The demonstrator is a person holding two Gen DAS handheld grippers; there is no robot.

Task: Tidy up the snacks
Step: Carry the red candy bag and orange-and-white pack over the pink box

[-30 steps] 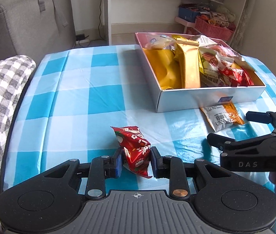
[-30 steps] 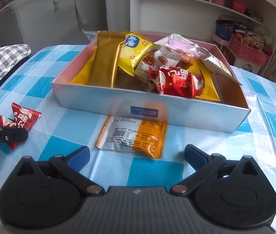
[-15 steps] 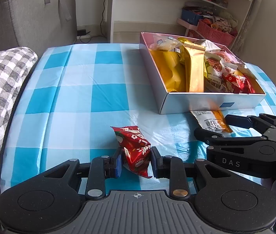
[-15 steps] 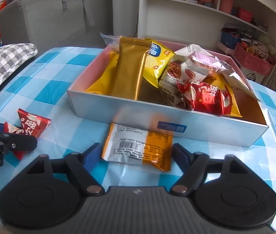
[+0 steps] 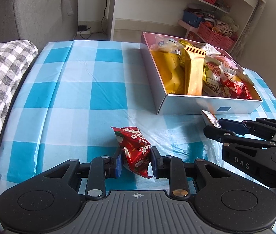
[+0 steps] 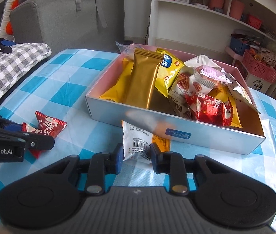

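Our right gripper (image 6: pixel 135 159) has just closed on the white-orange packet (image 6: pixel 138 143); our left (image 5: pixel 136 160) pinches the red packet (image 5: pixel 136 150). Both can go into the box (image 6: pixel 176 128).

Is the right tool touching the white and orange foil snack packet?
Touching: in the right wrist view the right tool pinches the white and orange foil snack packet from both sides.

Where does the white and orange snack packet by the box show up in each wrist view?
Left wrist view: only a corner of the white and orange packet shows at right, just below the box's front wall, pinched at the tip of the right gripper.
Right wrist view: bottom centre, its near end clamped between the right gripper's pads, far end against the box.
Shared landmark: the blue label on the box front wall, right beside the packet.
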